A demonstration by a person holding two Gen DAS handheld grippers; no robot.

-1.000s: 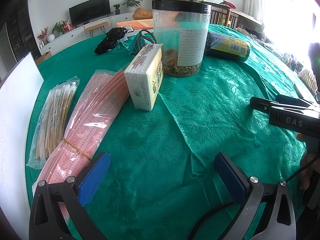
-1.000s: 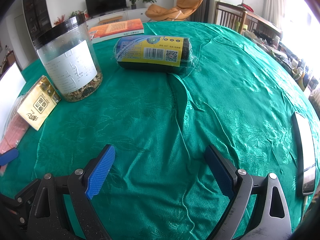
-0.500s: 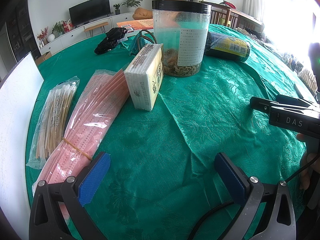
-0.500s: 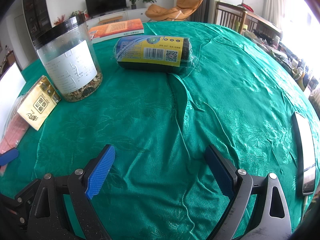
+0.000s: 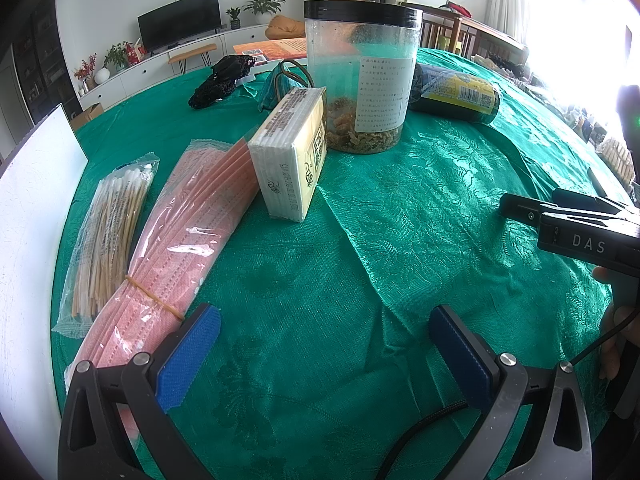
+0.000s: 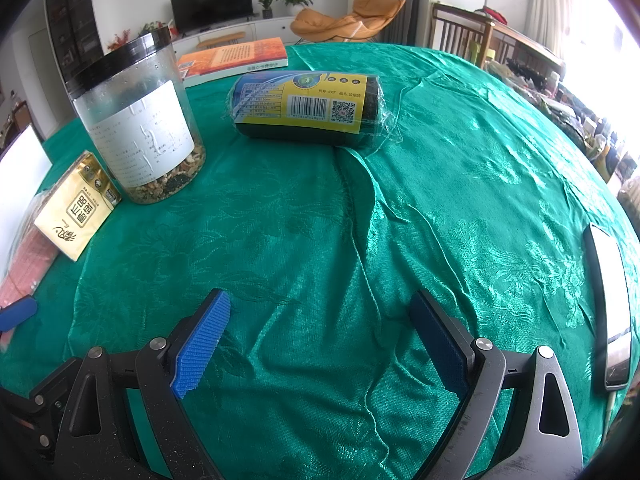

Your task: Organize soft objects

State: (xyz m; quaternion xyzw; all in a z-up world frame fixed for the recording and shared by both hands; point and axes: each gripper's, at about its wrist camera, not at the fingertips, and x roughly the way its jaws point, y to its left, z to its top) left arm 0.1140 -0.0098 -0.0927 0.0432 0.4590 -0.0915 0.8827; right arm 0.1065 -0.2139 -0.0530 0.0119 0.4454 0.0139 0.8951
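1. A green tablecloth [image 5: 400,240] covers the table in a living room with a television [image 5: 180,20].
2. Pink masks [image 5: 180,232] lie at ten o'clock, a tissue pack [image 5: 292,160] against them.
3. Left gripper [image 5: 326,344] and right gripper [image 6: 320,332] hover low, fingers spread wide, holding nothing.

Across the three moments nothing has visibly changed in either wrist view. No object has shifted on the counter [image 5: 420,216], and neither the left gripper [image 5: 324,354] nor the right gripper [image 6: 320,340] has moved or altered how far its jaws are spread.
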